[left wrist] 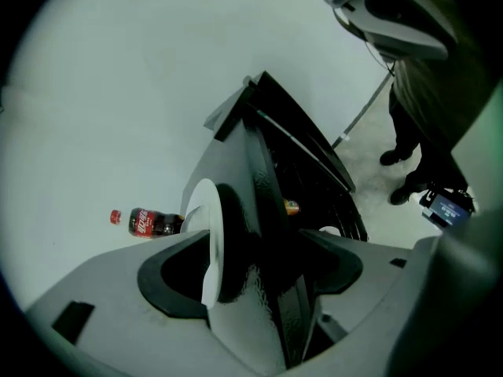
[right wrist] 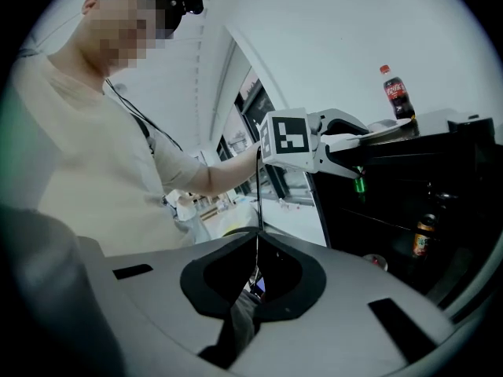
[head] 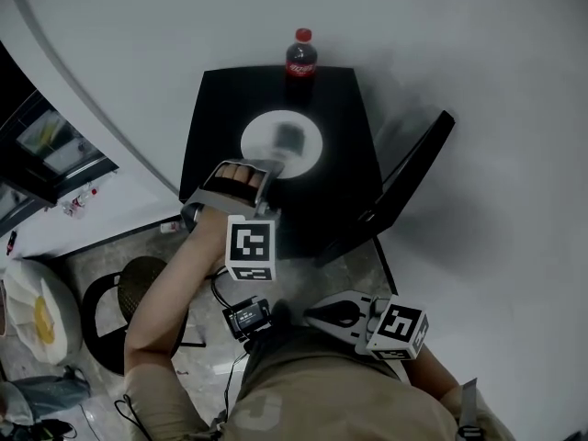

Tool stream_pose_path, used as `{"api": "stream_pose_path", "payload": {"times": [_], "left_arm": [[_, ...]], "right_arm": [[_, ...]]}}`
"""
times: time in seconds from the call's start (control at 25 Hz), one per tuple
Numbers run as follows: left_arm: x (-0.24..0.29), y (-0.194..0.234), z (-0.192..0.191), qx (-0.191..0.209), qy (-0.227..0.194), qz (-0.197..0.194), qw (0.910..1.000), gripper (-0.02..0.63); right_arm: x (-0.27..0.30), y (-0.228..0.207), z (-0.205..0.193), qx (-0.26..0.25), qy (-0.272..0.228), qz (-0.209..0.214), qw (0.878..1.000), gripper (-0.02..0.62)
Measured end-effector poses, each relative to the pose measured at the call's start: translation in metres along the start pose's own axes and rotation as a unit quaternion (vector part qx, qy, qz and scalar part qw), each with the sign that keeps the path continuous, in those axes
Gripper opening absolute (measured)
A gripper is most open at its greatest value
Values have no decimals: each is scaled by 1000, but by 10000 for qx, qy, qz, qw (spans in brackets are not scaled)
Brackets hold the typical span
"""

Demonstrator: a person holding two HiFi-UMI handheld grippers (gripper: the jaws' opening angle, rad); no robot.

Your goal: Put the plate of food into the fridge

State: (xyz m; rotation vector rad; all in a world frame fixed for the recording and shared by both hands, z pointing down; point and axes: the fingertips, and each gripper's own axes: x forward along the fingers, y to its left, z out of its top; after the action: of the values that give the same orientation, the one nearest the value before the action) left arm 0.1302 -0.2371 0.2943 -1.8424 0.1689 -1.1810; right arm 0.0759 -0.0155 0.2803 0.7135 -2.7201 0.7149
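Right gripper (head: pixel 322 316) clenched, empty, at the waist. Left gripper (head: pixel 274 167) jaws spread, straddling the near rim of the plate (head: pixel 259 125) atop the fridge (head: pixel 213 118), door (head: pixel 413 173) open. A shallow bite could tip the food (head: pixel 290 138) off; a shove might knock the bottle (head: pixel 301 58) behind.

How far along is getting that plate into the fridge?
Done: the fridge door stands open. In hand: the left gripper has open jaws around the rim of the plate, which sits on the fridge top near the cola bottle. Left: grip, lift, slide it inside. The right gripper is shut, empty.
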Motion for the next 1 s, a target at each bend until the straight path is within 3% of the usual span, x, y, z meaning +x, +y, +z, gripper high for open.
{"api": "stream_pose_path", "payload": {"times": [0.16, 0.44, 0.64, 0.76, 1.0], "left_arm": [[9, 0, -5, 127, 311, 140, 9993, 324], [6, 5, -4, -97, 467, 567, 9973, 321], [-7, -1, 1, -143, 473, 757, 9959, 260], [-15, -2, 3, -249, 379, 915, 9948, 230], [-28, -6, 5, -689, -37, 1271, 9895, 183]], "right_arm": [[-7, 0, -3, -26, -24, -26, 10000, 21], [-21, 2, -13, 38, -94, -87, 9999, 21], [-31, 4, -16, 307, -229, -50, 9993, 21], [-32, 4, -16, 324, -254, -51, 9991, 21], [-37, -13, -20, 765, -331, -502, 9953, 21]]}}
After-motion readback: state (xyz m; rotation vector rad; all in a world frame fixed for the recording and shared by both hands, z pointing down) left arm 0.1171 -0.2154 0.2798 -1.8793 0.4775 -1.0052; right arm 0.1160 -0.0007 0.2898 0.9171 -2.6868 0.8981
